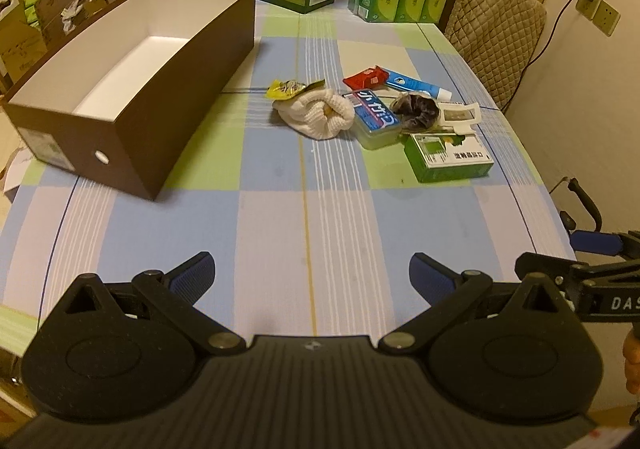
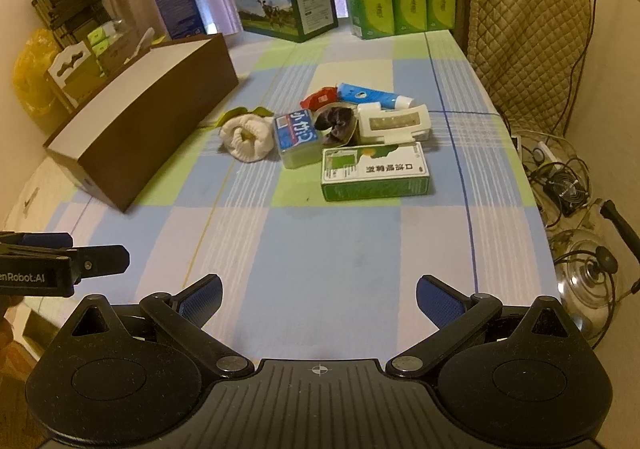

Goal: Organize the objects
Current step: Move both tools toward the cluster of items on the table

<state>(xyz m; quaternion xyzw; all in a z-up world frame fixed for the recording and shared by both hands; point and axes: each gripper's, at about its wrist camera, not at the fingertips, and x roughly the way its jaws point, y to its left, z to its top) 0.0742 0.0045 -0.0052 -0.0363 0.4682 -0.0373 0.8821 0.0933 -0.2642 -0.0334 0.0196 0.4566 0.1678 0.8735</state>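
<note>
**Nothing Yet in the Box; Both Tools Idle at the Near Edge**

Far left on the surface point(image 1: 312, 233) stands the brown box point(image 1: 152, 105), open-topped and empty, long axis running from the near left to the far middle. Its open mouth faces up, presumably so items can be dropped in from above.

Right of it, just apart, sits the pile to be sorted. Leftmost are a yellow wrapper point(image 1: 290, 88) and a rolled white sock point(image 1: 316, 115), touching. Next comes a blue-lidded tub point(image 1: 376, 117), then a dark scrunchie point(image 1: 414, 110) beside a white clip point(image 1: 460, 115). Behind lie a red packet point(image 1: 366, 78) and a blue tube point(image 1: 416, 84), the tube lying flat with its cap pointing right. Nearest is a green carton point(image 2: 376, 173), flat, long axis left to right.

The left hand-held gripper point(image 1: 312, 273) is released, jaws spread wide, holding nothing, well short of the pile. The right hand-held gripper point(image 2: 318, 291) is likewise released and empty. Both aim forward over the near edge, in my judgement poised for a first pick. The carton lies nearest the right tool.
</note>
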